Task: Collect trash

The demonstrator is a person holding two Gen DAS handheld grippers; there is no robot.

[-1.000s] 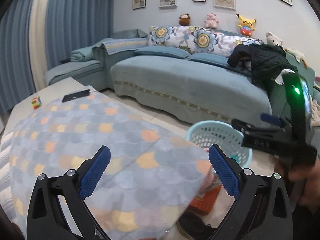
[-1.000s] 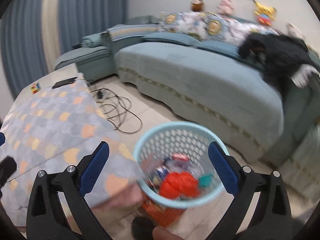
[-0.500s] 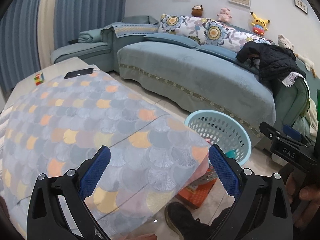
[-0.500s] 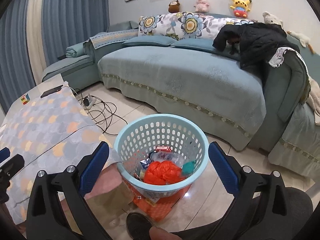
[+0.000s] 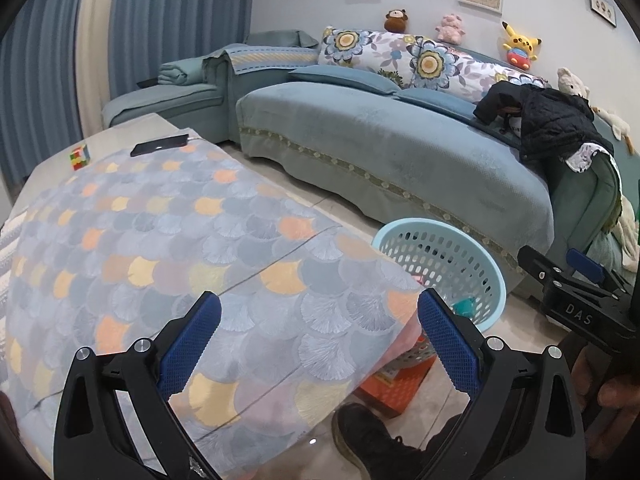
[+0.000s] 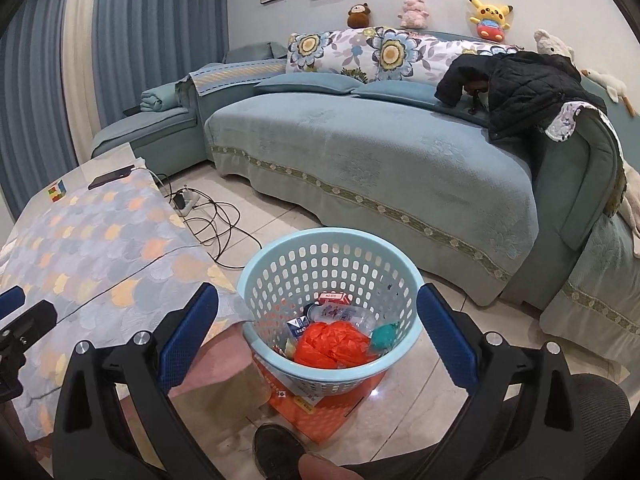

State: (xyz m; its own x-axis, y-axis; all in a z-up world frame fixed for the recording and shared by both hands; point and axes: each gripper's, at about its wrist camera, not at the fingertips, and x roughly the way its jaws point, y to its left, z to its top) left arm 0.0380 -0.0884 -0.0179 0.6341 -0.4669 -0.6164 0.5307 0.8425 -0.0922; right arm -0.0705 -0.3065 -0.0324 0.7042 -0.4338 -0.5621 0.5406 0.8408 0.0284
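While both claws stand spread with nothing between their blue pads, the scene reads as follows:

Left claw (image 5: 318,334): wide apart, holding nothing, hovering over the near right part of the worktop.

Right claw (image 6: 318,334): wide apart, holding nothing, poised above the basket, which sits between its two blue pads in the right wrist view.

Pale blue perforated plastic basket (image 6: 276,256): on the floor just right of the worktop's near corner, standing on a flat orange cardboard box (image 6: 316,412); upright, rim unobstructed.

Trash in the basket: a crumpled orange plastic bag (image 6: 332,344) in the middle, a clear plastic bottle (image 6: 340,314) behind it, a small red and white carton (image 6: 334,298) at the far side, a teal scrap (image 6: 384,336) on the right, and a blue and white packet (image 6: 298,326) on the left.

Worktop (image 5: 124,132): covered by a grey, blue and orange scale-patterned cloth (image 5: 180,248) that hangs over the near right corner.

Far end of the worktop: a black phone (image 5: 160,145) lying flat and a multicoloured puzzle cube (image 5: 79,157) to its left, apart from each other.

Floor: black cables and a white power strip (image 6: 186,202) between worktop and sofa.

Blue-green fabric sofa (image 6: 360,152): far side of the room, with a black quilted jacket (image 6: 520,88) draped on its right end.

Person: a dark shoe (image 6: 276,448) on the floor near the orange box.
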